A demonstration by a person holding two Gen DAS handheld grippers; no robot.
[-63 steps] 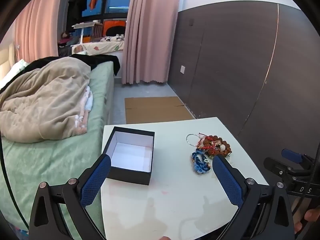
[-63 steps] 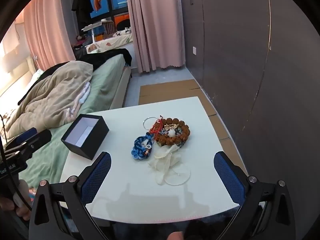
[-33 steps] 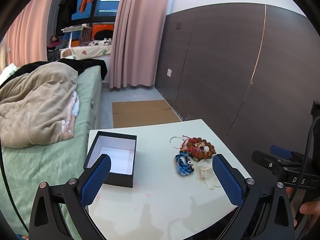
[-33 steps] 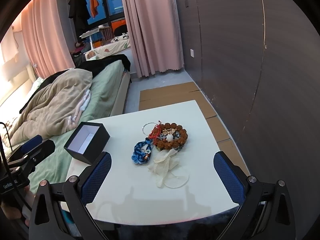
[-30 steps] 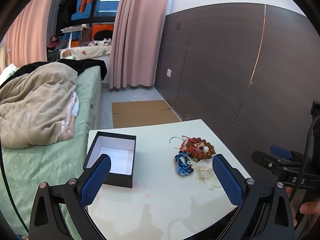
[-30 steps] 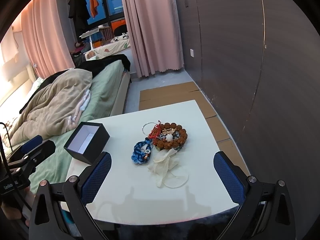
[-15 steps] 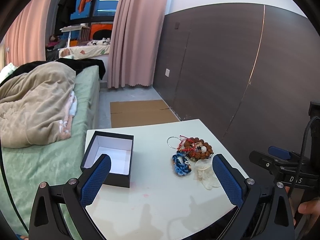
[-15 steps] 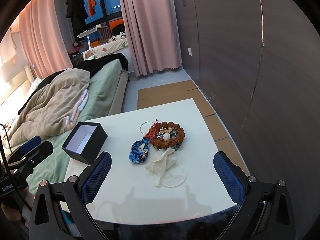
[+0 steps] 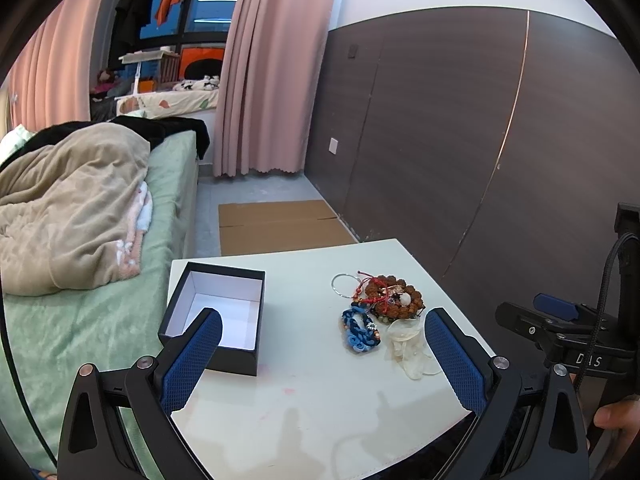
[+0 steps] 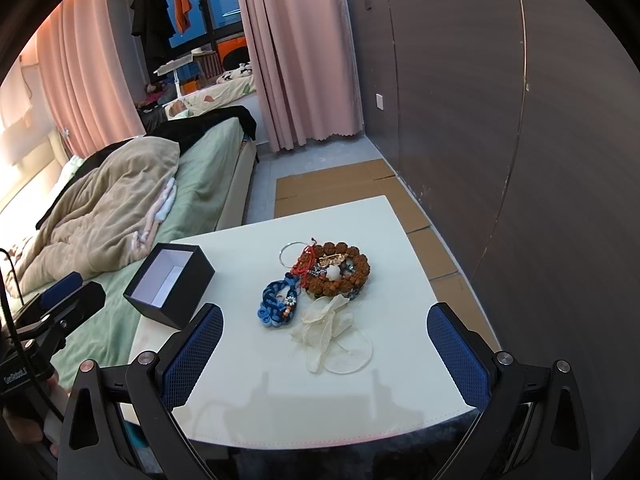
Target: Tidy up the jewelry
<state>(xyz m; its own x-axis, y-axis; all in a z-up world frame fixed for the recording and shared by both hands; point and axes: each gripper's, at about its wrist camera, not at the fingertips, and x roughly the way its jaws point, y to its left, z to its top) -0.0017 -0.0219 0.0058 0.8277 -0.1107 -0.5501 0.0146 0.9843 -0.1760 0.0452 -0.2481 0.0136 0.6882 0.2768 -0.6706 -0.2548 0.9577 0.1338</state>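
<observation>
Both grippers, left (image 9: 320, 344) and right (image 10: 324, 344), gape wide, holding nothing. Right of the box (image 9: 218, 316) lie the beads (image 10: 334, 270), blue braid (image 10: 278, 304) and glove (image 10: 330, 330).

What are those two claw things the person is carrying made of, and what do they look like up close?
Each is a black frame with silver screws and two long fingers faced with blue textured pads. The left gripper and right gripper look alike. Seen from the side, the right one bears white lettering that is hard to read, a blue-tipped finger and a black cable; the left one also has a white label. No sleeves show.
</observation>
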